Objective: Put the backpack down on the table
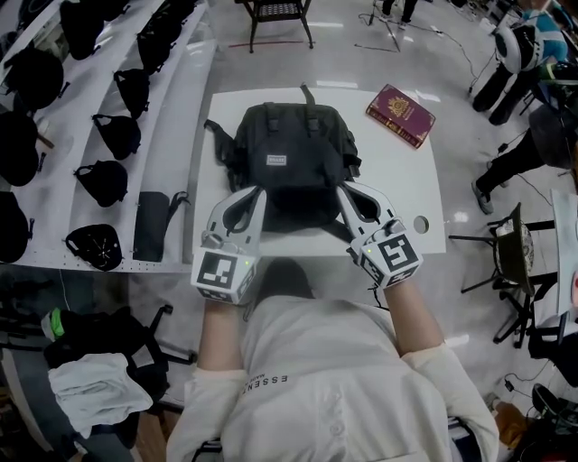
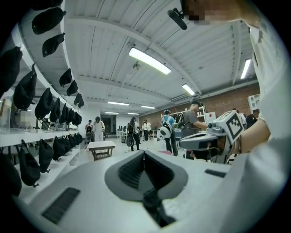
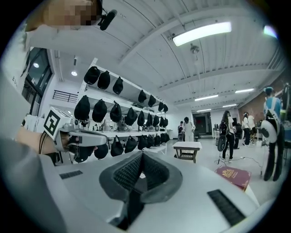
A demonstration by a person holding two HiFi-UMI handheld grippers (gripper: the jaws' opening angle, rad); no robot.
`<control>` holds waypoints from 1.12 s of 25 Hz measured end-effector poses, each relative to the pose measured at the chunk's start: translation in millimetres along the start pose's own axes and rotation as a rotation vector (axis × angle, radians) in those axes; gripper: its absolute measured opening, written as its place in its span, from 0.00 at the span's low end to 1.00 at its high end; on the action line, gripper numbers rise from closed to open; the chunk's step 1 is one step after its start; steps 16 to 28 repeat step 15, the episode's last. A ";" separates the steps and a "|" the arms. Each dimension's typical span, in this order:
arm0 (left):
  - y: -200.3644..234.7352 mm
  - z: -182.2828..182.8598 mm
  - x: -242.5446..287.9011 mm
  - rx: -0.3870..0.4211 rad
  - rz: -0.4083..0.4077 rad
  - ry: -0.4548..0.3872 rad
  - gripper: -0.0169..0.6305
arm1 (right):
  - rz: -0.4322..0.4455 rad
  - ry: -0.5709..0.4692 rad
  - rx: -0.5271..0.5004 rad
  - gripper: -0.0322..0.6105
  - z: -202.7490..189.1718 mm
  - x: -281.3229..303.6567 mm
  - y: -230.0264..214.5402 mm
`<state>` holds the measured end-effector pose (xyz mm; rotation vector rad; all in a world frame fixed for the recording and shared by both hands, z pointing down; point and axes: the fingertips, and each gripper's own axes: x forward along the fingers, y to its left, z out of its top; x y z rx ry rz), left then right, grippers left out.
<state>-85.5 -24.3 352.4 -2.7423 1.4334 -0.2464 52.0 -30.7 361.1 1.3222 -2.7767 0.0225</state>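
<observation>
A black backpack (image 1: pixel 289 158) with a small label on its front is over the white table (image 1: pixel 397 194), its top handle pointing away from me. My left gripper (image 1: pixel 260 191) and right gripper (image 1: pixel 343 189) meet its near edge, one at each side. Both are shut on black backpack straps: a strap (image 2: pixel 152 207) runs down out of the left gripper (image 2: pixel 144 152), and another strap (image 3: pixel 132 207) out of the right gripper (image 3: pixel 142 154). Both grippers point about level. I cannot tell whether the backpack's underside touches the table.
A red passport-like book (image 1: pixel 400 115) lies on the table's far right corner, also in the right gripper view (image 3: pixel 233 175). White shelves (image 1: pixel 176 108) with black caps and bags run along the left. A bench (image 1: pixel 275 13) stands beyond, people and a chair (image 1: pixel 506 253) to the right.
</observation>
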 end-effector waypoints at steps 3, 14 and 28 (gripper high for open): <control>-1.2 0.4 4.2 -0.007 -0.011 0.010 0.03 | -0.024 -0.008 0.000 0.07 0.7 1.5 -7.9; -2.3 -8.9 13.4 -0.030 -0.027 0.032 0.03 | -0.052 -0.010 0.023 0.07 -3.6 2.7 -20.3; -2.9 -9.1 14.1 -0.031 -0.030 0.033 0.03 | -0.051 -0.008 0.023 0.07 -4.1 3.0 -20.1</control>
